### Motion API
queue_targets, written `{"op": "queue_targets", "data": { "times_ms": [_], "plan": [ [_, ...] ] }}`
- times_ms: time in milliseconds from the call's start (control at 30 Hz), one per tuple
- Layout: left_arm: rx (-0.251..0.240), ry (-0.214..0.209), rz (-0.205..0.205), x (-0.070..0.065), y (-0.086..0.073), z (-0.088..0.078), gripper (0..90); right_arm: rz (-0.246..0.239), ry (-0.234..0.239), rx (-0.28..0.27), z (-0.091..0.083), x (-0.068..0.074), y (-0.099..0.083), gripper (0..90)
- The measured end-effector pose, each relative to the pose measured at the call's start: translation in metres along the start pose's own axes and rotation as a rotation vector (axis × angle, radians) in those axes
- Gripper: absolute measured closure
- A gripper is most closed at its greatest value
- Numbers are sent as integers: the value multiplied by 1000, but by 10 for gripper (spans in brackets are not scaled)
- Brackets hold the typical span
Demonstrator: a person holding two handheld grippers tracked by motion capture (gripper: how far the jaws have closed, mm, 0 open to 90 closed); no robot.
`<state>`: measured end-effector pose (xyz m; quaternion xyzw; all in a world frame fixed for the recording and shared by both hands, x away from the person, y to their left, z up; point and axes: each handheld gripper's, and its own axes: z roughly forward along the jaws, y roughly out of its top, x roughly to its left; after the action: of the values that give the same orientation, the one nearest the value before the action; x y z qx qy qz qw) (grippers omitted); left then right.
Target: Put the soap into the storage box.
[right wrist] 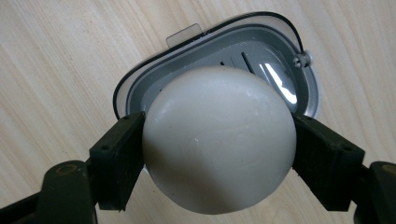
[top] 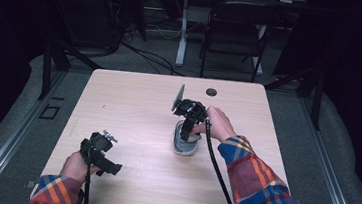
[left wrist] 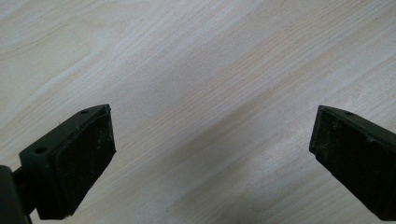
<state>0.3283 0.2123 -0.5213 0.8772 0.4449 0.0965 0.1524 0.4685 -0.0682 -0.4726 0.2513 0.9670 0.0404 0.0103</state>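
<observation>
Clearly the right gripper (right wrist: 219,154) is holding a rounded white bar of soap (right wrist: 218,140), its fingers (right wrist: 116,156) clamped on the bar's two sides, directly above a grey soap dish (right wrist: 306,93) that is sitting on the tabletop (top: 138,103). Judging from this, the step in hand is setting the soap into the dish, and doing it well means keeping the bar centred over the tray, lowering it straight until it is resting inside the rim, and only then letting the fingers part, since a smooth bar could slip. In the high view the right hand (top: 217,125) is reaching in over the dish with the gripper pointing steeply down. Near the tabletop's front left, the left gripper (left wrist: 212,154) is idling over bare wood, its fingers standing wide apart with nothing between them.
</observation>
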Motion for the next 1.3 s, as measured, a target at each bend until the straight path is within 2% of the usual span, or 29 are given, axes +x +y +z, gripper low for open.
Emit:
{"op": "queue_targets", "data": {
  "times_ms": [900, 1300],
  "plan": [
    [4, 0, 1, 0, 0, 0, 0, -27, -36, 54, 32, -3, 4, 225],
    [4, 0, 1, 0, 0, 0, 0, -8, -14, 18, 30, -5, 0, 198]
  ]
}}
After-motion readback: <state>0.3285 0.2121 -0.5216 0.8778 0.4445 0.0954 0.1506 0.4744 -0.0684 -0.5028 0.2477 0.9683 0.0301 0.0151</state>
